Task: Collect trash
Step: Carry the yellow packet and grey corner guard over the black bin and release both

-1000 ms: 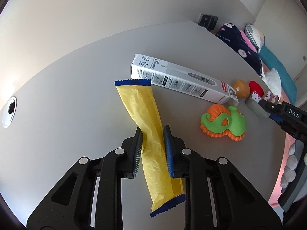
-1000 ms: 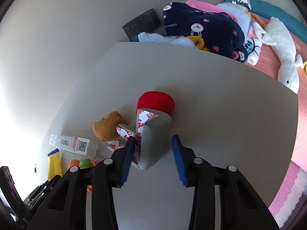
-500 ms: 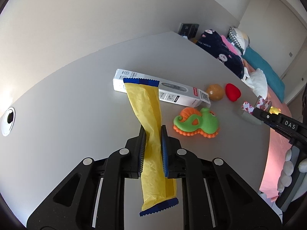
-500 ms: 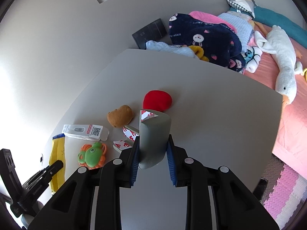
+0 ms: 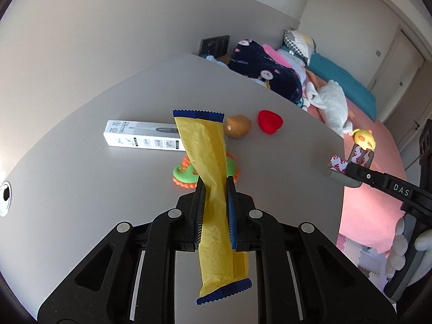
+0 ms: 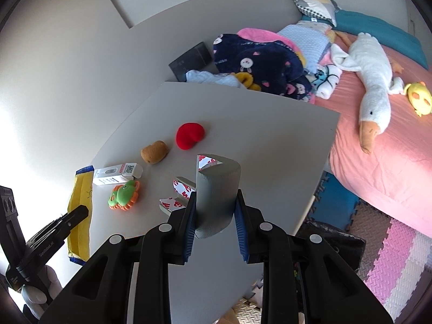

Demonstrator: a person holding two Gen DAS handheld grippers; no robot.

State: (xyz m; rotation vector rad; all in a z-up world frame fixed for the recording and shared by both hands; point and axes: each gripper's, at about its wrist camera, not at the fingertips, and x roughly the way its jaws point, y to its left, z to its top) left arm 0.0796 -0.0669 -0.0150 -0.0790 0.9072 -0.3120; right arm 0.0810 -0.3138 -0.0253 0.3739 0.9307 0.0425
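My left gripper (image 5: 215,189) is shut on a long yellow wrapper (image 5: 208,148) with blue ends and holds it clear of the grey table (image 5: 108,189). The wrapper's lower end hangs below the jaws. My right gripper (image 6: 215,199) is shut on a grey foam corner guard (image 6: 217,183), also held above the table. Red-and-white backing strips (image 6: 175,199) stick out from the guard's left side. The left wrist view shows the right gripper's finger (image 5: 378,182) at the right with the guard (image 5: 337,174). In the right wrist view the wrapper (image 6: 81,202) shows at lower left.
On the table lie a white box (image 5: 140,136), a green and orange toy (image 5: 186,174), a brown plush (image 5: 237,127) and a red plush (image 5: 270,121). Beyond the table's right edge are a pink bed (image 6: 391,162) with soft toys, foam floor mats and a dark bag (image 6: 332,240).
Both grippers closed on their items and rose. The wrapper came off the table, and the guard was lifted away from the red and brown plush toys toward the table's right edge.
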